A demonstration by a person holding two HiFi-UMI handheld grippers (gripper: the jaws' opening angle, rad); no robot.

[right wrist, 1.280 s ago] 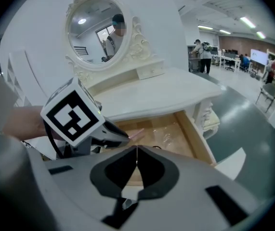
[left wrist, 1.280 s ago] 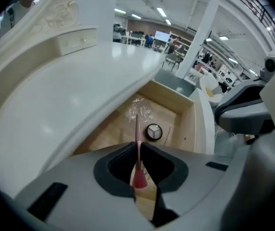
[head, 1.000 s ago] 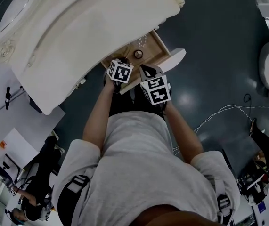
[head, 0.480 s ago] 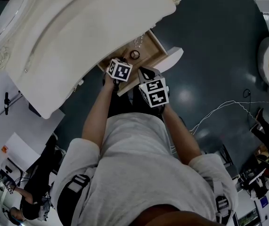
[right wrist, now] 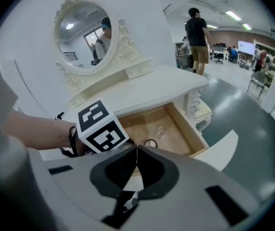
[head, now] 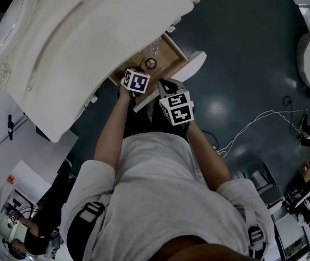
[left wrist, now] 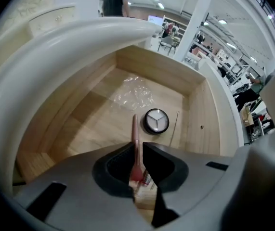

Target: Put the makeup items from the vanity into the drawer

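Left gripper view looks steeply down into the open drawer [left wrist: 94,124]; the left gripper [left wrist: 137,146] has its jaws nearly together, pinched on a thin pink brush [left wrist: 135,134]; the brush's long axis runs near to far, straight out from the jaws, and its far end hangs over the wooden floor just left of a round compact [left wrist: 156,121]; a clear wrapper [left wrist: 132,93] lies farther in, and a thin stick [left wrist: 173,128] lies right of the compact beside the right wall; the vanity top [left wrist: 55,47] overhangs the drawer's left side; the left hand is plainly the nearer one to the drawer, so the drop looks to be its job, likely a short lowering and then parting the jaws; the right gripper [right wrist: 137,148] is on the near right, its jaws closed together on nothing, tilted down toward the drawer front with the left forearm to its left.
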